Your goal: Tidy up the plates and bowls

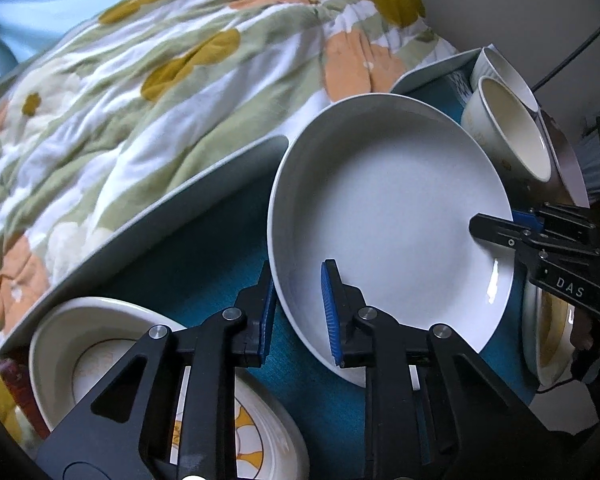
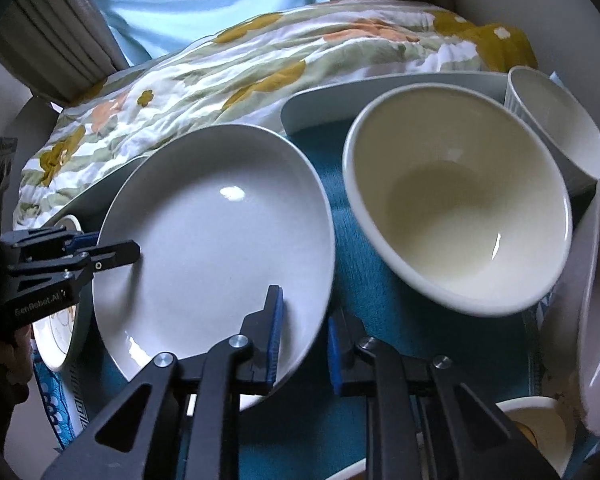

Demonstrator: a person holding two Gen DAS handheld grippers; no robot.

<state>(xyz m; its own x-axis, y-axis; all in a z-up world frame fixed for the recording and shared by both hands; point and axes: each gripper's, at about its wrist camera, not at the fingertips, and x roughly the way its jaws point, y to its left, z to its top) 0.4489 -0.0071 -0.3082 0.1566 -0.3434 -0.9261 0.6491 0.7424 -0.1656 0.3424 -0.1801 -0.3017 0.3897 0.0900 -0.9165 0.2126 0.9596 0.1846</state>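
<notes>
From the left wrist, the left gripper [image 1: 300,316] had its fingers closed on the near rim of the white plate [image 1: 388,208], one blue pad inside the rim and the other outside, a hold that looked meant to share the plate's weight. Across the plate, the right gripper [image 1: 496,228] pinched the opposite rim. The plate sat over the teal mat [image 1: 204,248] on a tray [image 1: 148,220] beside the floral quilt [image 1: 140,92]. A patterned dish [image 1: 100,360] lay partly behind the left gripper's arms, its design only half readable. Whether the plate was resting or already lifted could not be told.

From the right wrist, the right gripper's fingers [image 2: 275,336] clamped the plate's near edge, while the left gripper [image 2: 108,254] held the far side. The cream bowl [image 2: 460,200] stood just beside the plate, tilted toward the camera, probably leaning on something unseen. A ribbed cup [image 2: 560,120] and a pale dish [image 2: 596,300] were cut off at the frame's edge, and a small cup [image 2: 536,428] below was barely visible.
</notes>
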